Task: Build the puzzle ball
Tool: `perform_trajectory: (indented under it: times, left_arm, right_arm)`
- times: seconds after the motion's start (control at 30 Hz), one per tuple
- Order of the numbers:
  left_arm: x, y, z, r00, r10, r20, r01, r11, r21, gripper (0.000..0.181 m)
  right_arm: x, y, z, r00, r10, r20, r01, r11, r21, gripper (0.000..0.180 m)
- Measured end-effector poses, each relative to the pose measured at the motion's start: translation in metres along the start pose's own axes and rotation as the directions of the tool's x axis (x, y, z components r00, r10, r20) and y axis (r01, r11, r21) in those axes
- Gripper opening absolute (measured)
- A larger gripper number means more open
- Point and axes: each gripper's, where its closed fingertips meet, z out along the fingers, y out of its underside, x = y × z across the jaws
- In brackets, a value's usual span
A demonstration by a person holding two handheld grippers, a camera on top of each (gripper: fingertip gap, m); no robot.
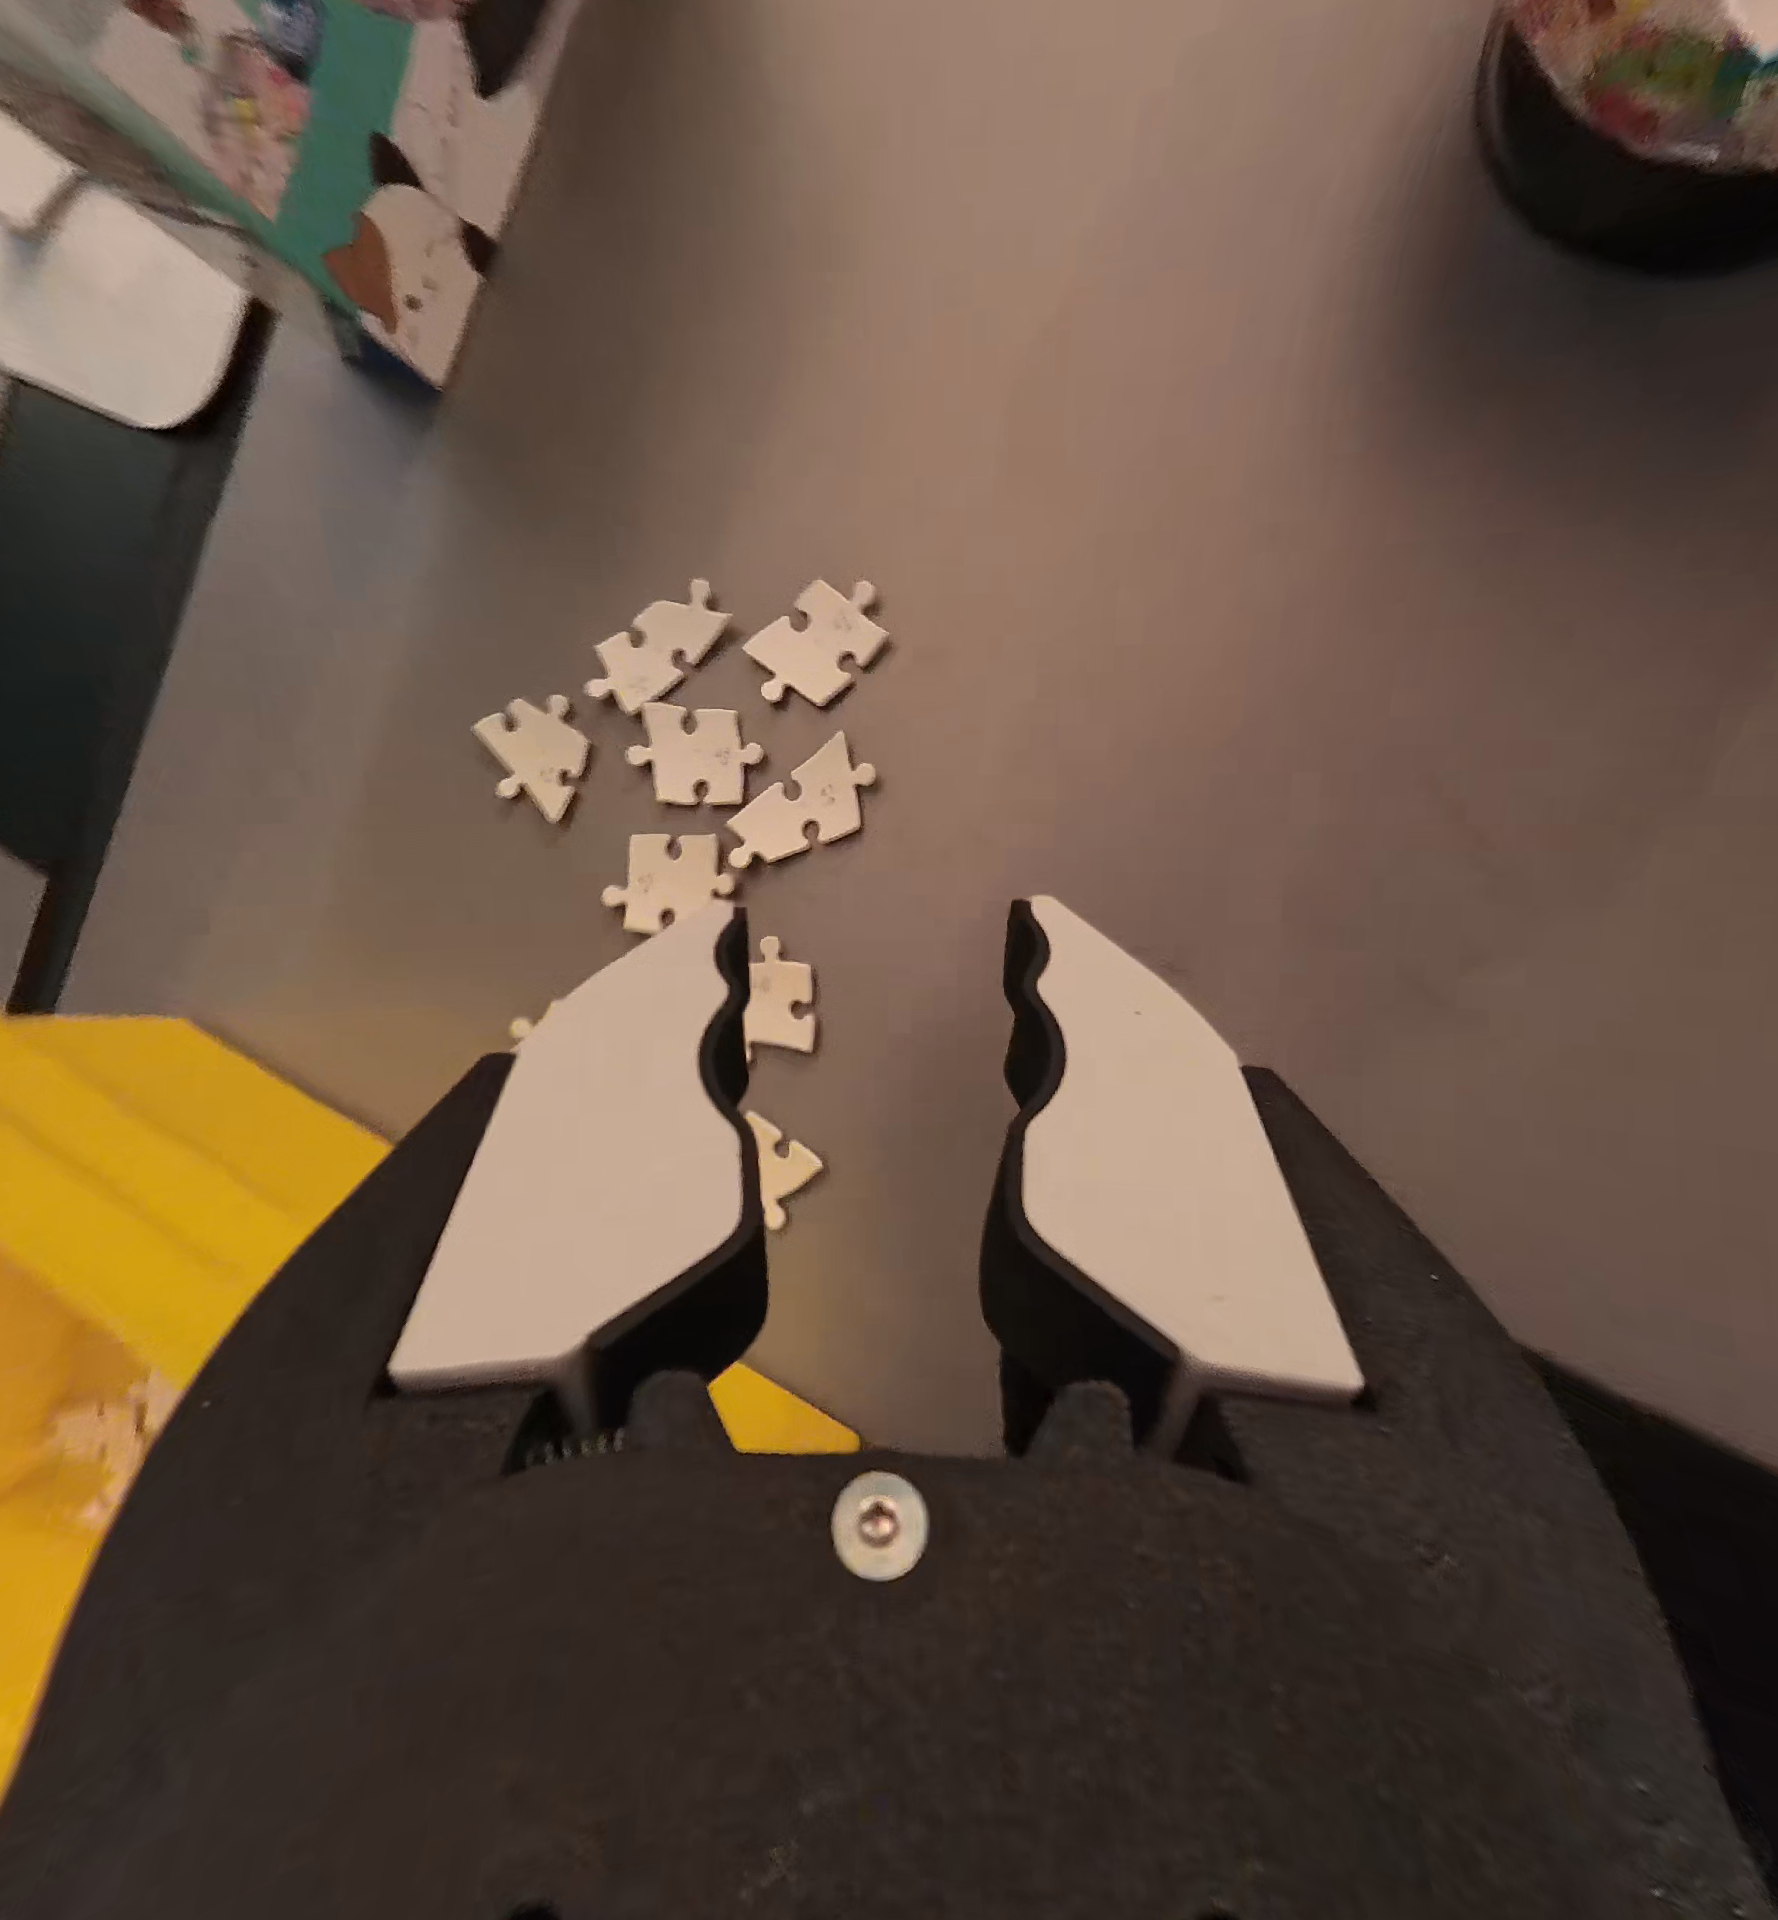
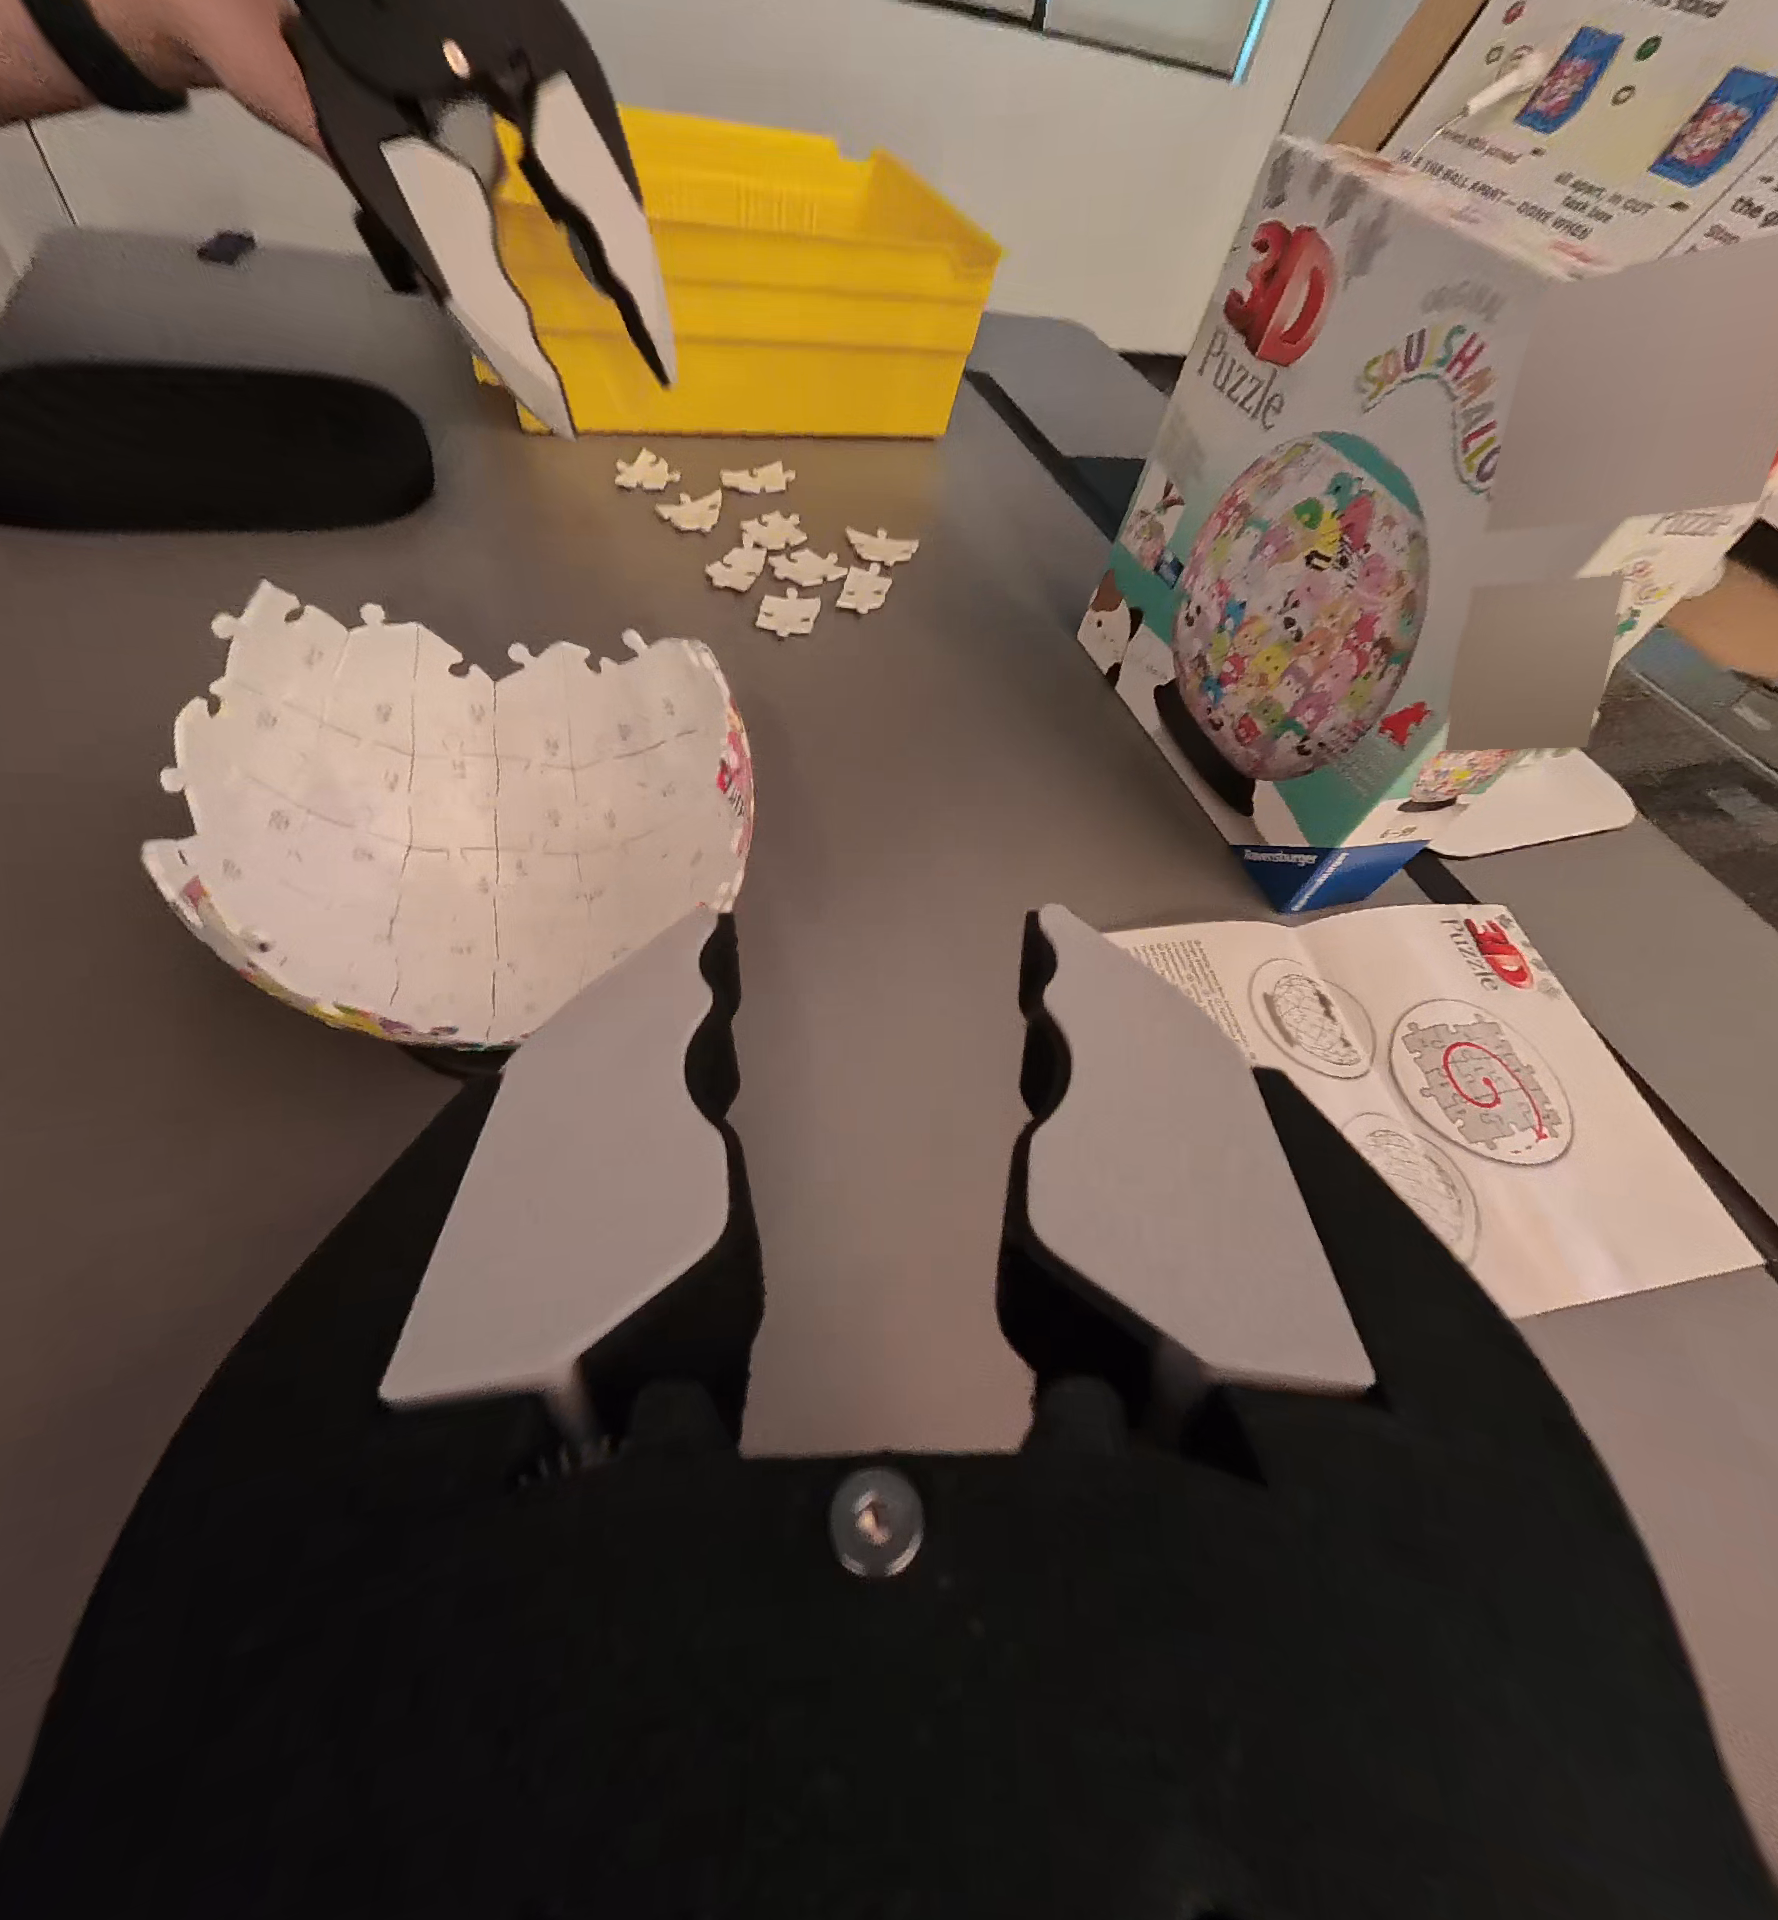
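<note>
Step in hand: picking the next loose piece for the half-built ball.

Both jaws stood wide open and empty. Left gripper (image 2: 604,400) hung over the loose pieces (image 1: 698,753) scattered white side up on the worktop (image 1: 1280,727), beside the yellow bin (image 2: 812,312). Right gripper (image 2: 874,925) hovered just beside the open half-shell (image 2: 449,821). Judged next: lower the left, nip one thin flat piece by its edge.

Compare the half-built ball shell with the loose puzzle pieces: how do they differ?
The ball shell is many pieces locked into one curved bowl; the loose pieces lie singly. The shell tilts on its side with coloured print at its rim; the loose pieces lie flat, pale backs up. The shell sits nearer the right gripper, the loose pieces by the yellow bin. Both show pale backs.
</note>
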Motion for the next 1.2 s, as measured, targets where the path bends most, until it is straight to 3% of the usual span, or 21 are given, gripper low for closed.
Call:
perform_trajectory:
  times: [0.1,0.3,0.4,0.5,0.57,0.63,0.73,0.83,0.93,1.03,1.1,1.2]
  left_arm:
    - [-0.005,0.003,0.021,0.992,0.017,-0.123,-0.028,0.996,-0.088,0.042]
    - [-0.014,-0.010,0.039,0.990,0.050,-0.134,-0.072,0.984,-0.162,0.041]
    - [-0.015,-0.012,0.039,0.983,0.154,-0.103,-0.173,0.964,-0.201,0.040]
    - [-0.010,-0.011,0.052,0.956,0.242,-0.164,-0.275,0.936,-0.222,0.041]
    - [-0.017,0.003,0.055,0.952,0.233,-0.198,-0.287,0.903,-0.320,0.041]
    - [-0.027,0.005,0.044,0.971,0.157,-0.180,-0.212,0.914,-0.345,0.034]
    - [-0.048,-0.006,0.016,0.996,0.039,-0.086,-0.057,0.973,-0.222,0.024]
    - [-0.056,0.017,-0.008,0.989,-0.129,-0.072,0.110,0.968,-0.225,0.024]
    - [-0.066,0.039,-0.024,0.982,-0.190,-0.006,0.186,0.966,-0.179,0.014]
    - [-0.074,0.031,-0.046,0.964,-0.262,0.045,0.263,0.965,-0.004,0.021]
    - [-0.091,0.029,-0.067,0.923,-0.351,0.160,0.339,0.936,0.096,0.033]
    - [-0.095,0.055,-0.077,0.809,-0.502,0.305,0.506,0.859,0.070,0.040]
  right_arm:
    - [0.003,0.008,0.002,0.998,0.055,0.021,-0.055,0.999,-0.001,0.051]
    - [-0.002,0.022,0.010,0.994,0.084,0.069,-0.080,0.995,-0.058,0.052]
    - [-0.008,0.023,0.013,0.992,0.080,0.096,-0.073,0.995,-0.069,0.052]
    - [-0.013,0.025,0.016,0.990,0.076,0.115,-0.066,0.994,-0.088,0.052]
    - [-0.016,0.027,0.018,0.990,0.075,0.122,-0.063,0.993,-0.100,0.052]
    - [-0.017,0.028,0.018,0.990,0.066,0.121,-0.053,0.993,-0.106,0.052]
    - [-0.018,0.024,0.017,0.990,0.067,0.128,-0.055,0.994,-0.093,0.052]
    - [-0.019,0.023,0.017,0.989,0.066,0.133,-0.055,0.995,-0.088,0.052]
    - [-0.019,0.023,0.017,0.988,0.069,0.136,-0.057,0.994,-0.091,0.052]
    - [-0.021,0.021,0.018,0.989,0.060,0.136,-0.048,0.995,-0.087,0.051]
    - [-0.021,0.019,0.017,0.990,0.055,0.131,-0.044,0.996,-0.082,0.051]
    - [-0.021,0.017,0.016,0.989,0.063,0.132,-0.053,0.996,-0.076,0.052]
